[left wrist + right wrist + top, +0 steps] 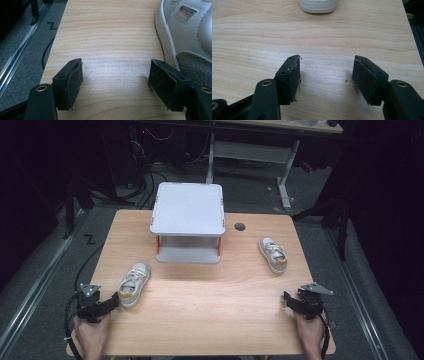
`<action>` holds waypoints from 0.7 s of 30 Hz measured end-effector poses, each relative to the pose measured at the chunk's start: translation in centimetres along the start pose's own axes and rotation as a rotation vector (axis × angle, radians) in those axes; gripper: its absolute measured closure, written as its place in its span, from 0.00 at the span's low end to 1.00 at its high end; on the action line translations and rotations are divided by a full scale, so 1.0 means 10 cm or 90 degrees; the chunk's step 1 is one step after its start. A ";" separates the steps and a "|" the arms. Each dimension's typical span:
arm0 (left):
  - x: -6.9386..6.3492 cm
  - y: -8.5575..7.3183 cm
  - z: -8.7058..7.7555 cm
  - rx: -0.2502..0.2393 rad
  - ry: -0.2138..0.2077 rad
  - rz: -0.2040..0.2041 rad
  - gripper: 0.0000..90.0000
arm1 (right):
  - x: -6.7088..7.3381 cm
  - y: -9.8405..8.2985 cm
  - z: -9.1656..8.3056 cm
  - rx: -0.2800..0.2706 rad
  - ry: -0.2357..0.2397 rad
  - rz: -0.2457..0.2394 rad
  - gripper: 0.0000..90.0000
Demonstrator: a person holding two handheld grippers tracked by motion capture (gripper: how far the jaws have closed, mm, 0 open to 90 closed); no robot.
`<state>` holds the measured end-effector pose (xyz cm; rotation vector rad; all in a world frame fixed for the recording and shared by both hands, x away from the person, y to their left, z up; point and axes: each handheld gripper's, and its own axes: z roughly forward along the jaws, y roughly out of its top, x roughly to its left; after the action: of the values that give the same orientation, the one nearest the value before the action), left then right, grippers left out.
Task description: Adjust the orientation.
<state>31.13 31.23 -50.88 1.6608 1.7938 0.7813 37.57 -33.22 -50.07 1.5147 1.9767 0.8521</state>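
Wooden table (200, 320) carries a grey two-level stand (188, 220) at its far middle, with one white shoe (134, 283) near the front left and another shoe (273, 254) to the right. Left gripper (113, 302) rests low with jaws spread wide around nothing, just beside the near shoe's heel. Right gripper (288, 300) sits at the front right, likewise wide apart and empty, well short of its shoe.

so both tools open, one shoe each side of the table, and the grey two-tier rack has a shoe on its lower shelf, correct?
Not quite: the rack is empty on both tiers, as the high view shows. The rest holds: left tool and right tool are open, the left shoe and right shoe lie on the table.
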 end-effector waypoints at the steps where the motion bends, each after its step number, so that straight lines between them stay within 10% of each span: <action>1: 0.00 0.00 0.00 0.000 0.000 0.000 0.31 | 0.00 0.00 0.00 0.000 0.000 0.000 0.44; 13: 0.00 -0.01 -0.01 -0.008 -0.025 0.007 0.39 | 0.00 0.00 0.00 0.001 0.003 -0.005 0.42; 16: 0.05 -0.02 -0.03 -0.021 -0.060 -0.038 0.40 | 0.00 0.00 0.00 0.001 0.004 -0.005 0.42; 21: 0.01 -0.01 -0.02 -0.016 -0.037 -0.020 0.41 | 0.00 0.00 0.00 0.001 0.004 -0.006 0.41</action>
<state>30.97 31.33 -50.82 1.6197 1.7583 0.7309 37.61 -33.21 -50.08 1.5037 1.9880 0.8530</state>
